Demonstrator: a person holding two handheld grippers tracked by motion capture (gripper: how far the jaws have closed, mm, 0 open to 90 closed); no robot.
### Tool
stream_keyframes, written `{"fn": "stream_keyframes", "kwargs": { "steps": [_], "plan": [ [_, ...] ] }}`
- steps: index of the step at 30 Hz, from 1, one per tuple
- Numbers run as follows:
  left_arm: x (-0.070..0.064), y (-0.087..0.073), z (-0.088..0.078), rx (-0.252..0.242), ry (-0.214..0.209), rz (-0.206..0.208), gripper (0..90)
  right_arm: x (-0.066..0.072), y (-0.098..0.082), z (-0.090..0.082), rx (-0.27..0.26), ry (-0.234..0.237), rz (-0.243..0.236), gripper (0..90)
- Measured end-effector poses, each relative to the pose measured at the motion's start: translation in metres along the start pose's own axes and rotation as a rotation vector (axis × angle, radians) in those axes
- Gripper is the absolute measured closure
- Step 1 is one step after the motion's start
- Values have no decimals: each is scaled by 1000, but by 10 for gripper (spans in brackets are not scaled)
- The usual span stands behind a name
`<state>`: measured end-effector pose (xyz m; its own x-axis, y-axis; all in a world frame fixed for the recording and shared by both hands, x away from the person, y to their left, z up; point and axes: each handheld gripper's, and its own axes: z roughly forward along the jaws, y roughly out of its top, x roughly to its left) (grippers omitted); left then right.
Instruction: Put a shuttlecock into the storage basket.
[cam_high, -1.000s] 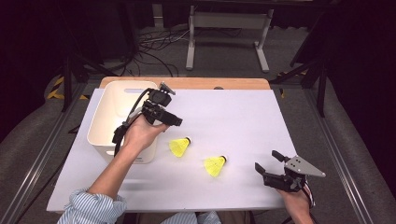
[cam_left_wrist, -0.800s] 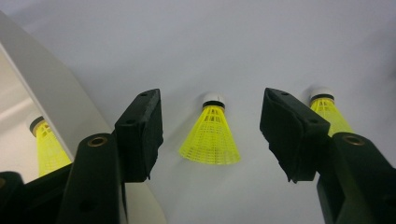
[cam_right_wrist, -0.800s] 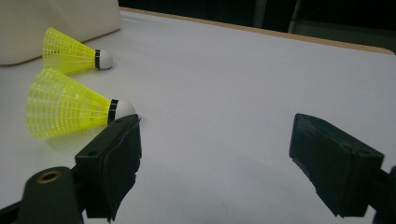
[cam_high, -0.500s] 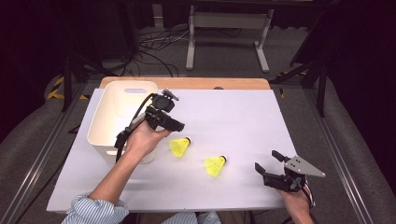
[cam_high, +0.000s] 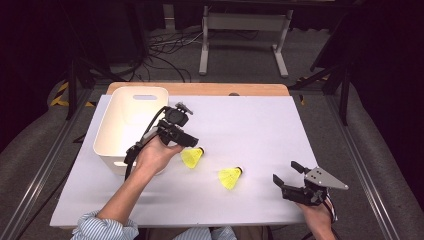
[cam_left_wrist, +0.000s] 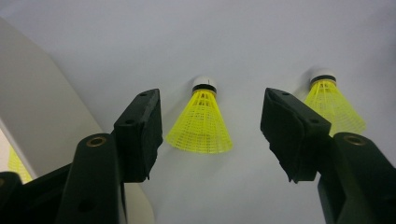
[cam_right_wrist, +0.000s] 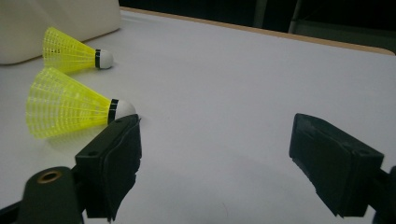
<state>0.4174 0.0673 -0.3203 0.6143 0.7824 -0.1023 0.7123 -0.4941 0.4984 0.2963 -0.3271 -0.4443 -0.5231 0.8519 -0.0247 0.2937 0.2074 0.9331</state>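
Two yellow shuttlecocks with white corks lie on the white table. My left gripper (cam_high: 188, 141) hovers just above and left of the nearer-left shuttlecock (cam_high: 192, 157), jaws open and empty. In the left gripper view that shuttlecock (cam_left_wrist: 201, 123) lies beyond the gap of my left gripper (cam_left_wrist: 211, 119), with the other shuttlecock (cam_left_wrist: 332, 105) behind the right jaw. The second shuttlecock (cam_high: 230, 177) lies mid-table. My right gripper (cam_high: 287, 173) rests open at the front right. In the right gripper view my right gripper (cam_right_wrist: 219, 156) is empty, with one shuttlecock (cam_right_wrist: 70, 111) by its left jaw and the other shuttlecock (cam_right_wrist: 70, 51) farther off.
A white plastic bin (cam_high: 116, 131) stands at the table's left, beside my left hand; its wall (cam_left_wrist: 42, 116) shows in the left gripper view, with something yellow (cam_left_wrist: 16, 165) inside. The bin's corner (cam_right_wrist: 56, 18) shows in the right gripper view. A wooden table edge (cam_high: 200, 89) runs along the back.
My left hand has drifted a little from the bin's rim toward the nearer-left shuttlecock, jaws still open. The right gripper and both shuttlecocks have not moved.
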Motion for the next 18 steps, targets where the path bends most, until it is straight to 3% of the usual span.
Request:
{"fn": "stream_keyframes", "kwargs": {
  "steps": [8,18],
  "plan": [
    [-5,-5,3,-2,21,-6,385,0,0,0,0,1,-3,175],
    [-10,-11,9,8,12,1,379,1,0,1,6,7,-8,175]
  ]
}}
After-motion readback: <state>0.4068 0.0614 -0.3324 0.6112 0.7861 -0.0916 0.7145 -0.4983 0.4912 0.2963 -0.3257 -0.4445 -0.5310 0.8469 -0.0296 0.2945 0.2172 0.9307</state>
